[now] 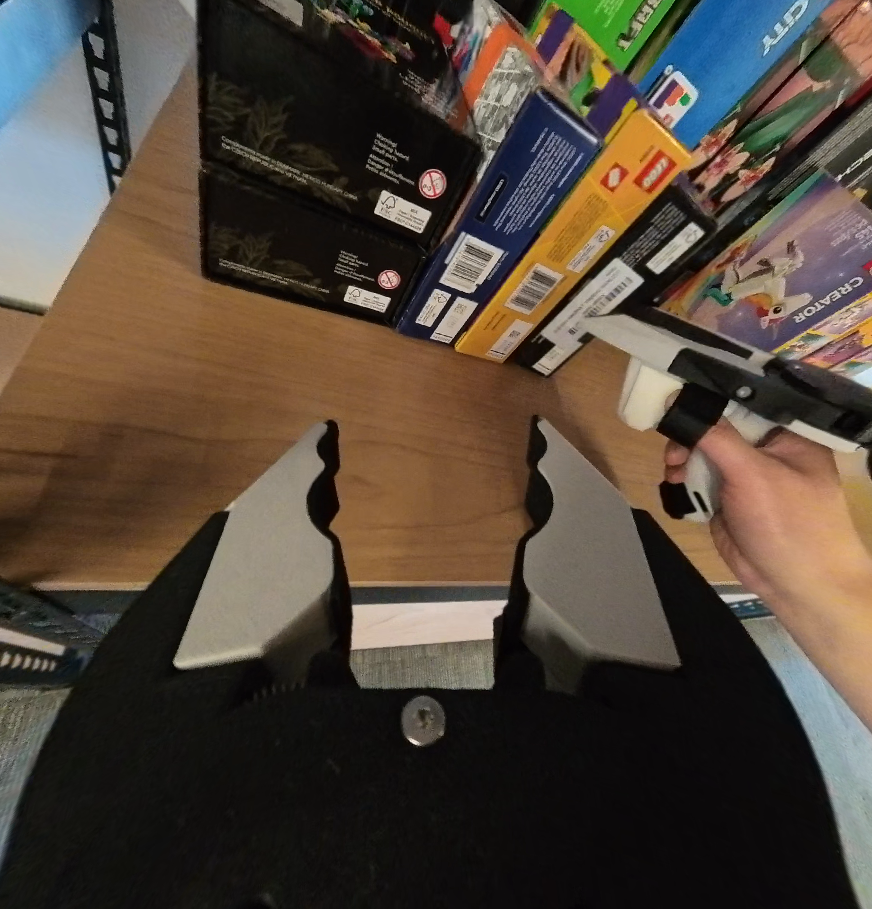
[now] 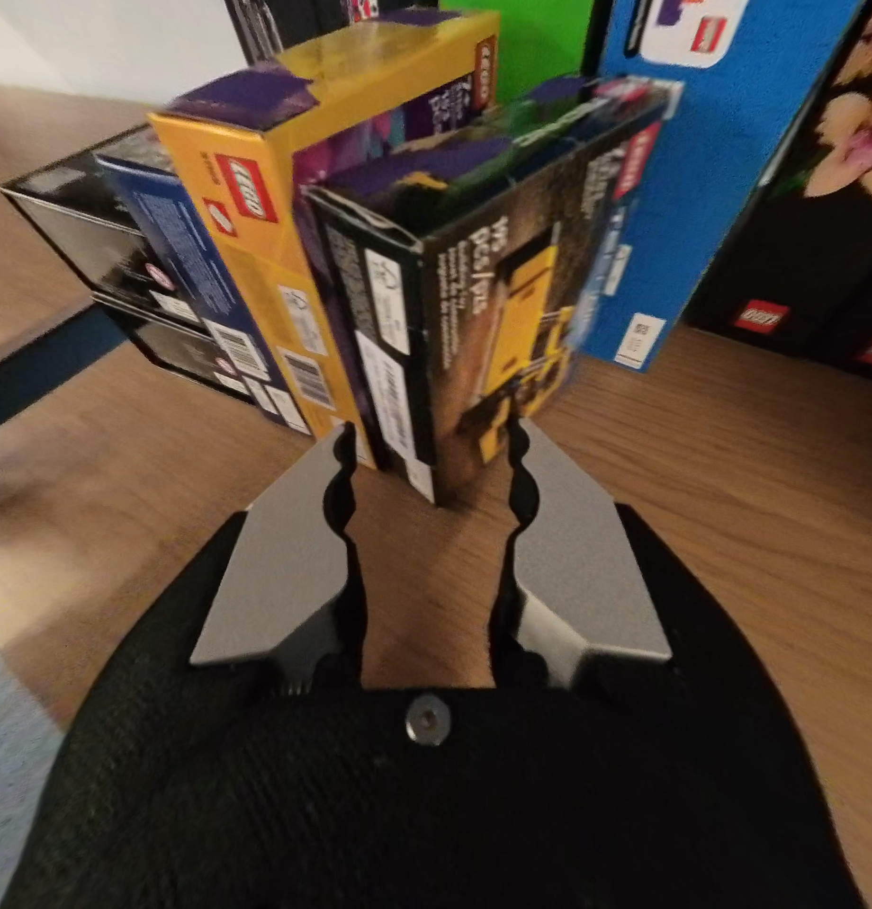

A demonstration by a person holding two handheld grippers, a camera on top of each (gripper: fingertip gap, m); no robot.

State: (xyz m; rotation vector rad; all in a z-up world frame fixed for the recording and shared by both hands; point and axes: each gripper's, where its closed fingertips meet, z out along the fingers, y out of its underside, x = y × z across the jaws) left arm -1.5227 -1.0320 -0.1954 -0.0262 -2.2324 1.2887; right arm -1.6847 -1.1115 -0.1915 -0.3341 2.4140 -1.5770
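My right gripper (image 2: 431, 433) is open, and its fingertips straddle the near lower corner of an upright black box with a yellow vehicle picture (image 2: 473, 295). The box stands between a yellow box (image 2: 256, 256) and a tall blue box (image 2: 694, 172). My left gripper (image 1: 434, 425) is open and empty above the bare wooden shelf (image 1: 227, 418), short of the row of boxes. In the left wrist view a hand (image 1: 768, 516) holds the right gripper (image 1: 601, 332) with its tip at the same black box (image 1: 670, 246).
Two stacked black boxes (image 1: 301, 162), a dark blue box (image 1: 512, 206) and the yellow box (image 1: 571, 236) stand in a row left of the black box. A purple box (image 1: 793, 275) lies to its right. A black metal upright (image 1: 104, 98) stands at the far left.
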